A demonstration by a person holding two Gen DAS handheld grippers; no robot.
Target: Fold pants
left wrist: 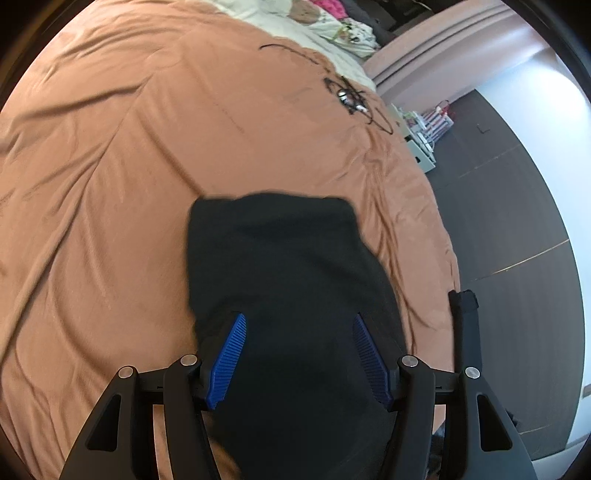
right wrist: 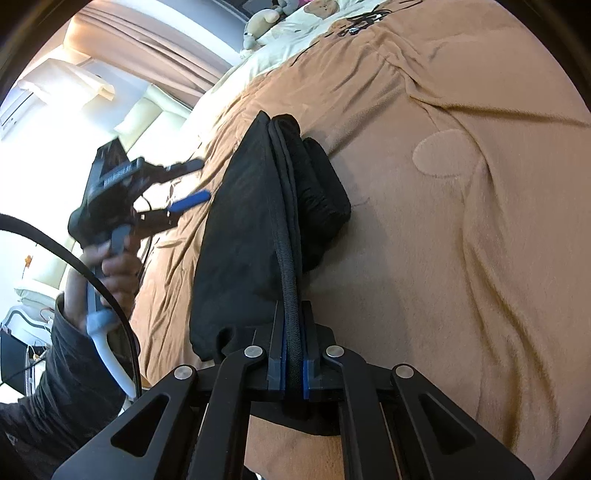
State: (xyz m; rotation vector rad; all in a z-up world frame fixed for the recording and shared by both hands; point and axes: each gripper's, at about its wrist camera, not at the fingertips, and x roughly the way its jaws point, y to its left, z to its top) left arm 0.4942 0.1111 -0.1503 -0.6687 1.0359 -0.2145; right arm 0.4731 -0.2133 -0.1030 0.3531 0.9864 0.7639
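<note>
The black pants [left wrist: 280, 266] lie folded in a thick bundle on the tan bedspread [left wrist: 110, 184]. My left gripper [left wrist: 298, 321] is open, its blue pads [left wrist: 231, 350] wide apart over the near part of the bundle. In the right wrist view the pants [right wrist: 251, 221] show as stacked black layers, and my right gripper [right wrist: 293, 328] is shut on their ribbed waistband edge. The left gripper [right wrist: 192, 181] shows there too, held in a hand to the left of the pants, its fingers apart.
A tangle of black cable [left wrist: 351, 98] lies on the bedspread farther up. Pale pillows and soft toys [right wrist: 266, 22] sit at the head of the bed. The bed's right edge drops to a dark floor [left wrist: 517, 229]. A boxy shelf unit [left wrist: 421, 140] stands beside the bed.
</note>
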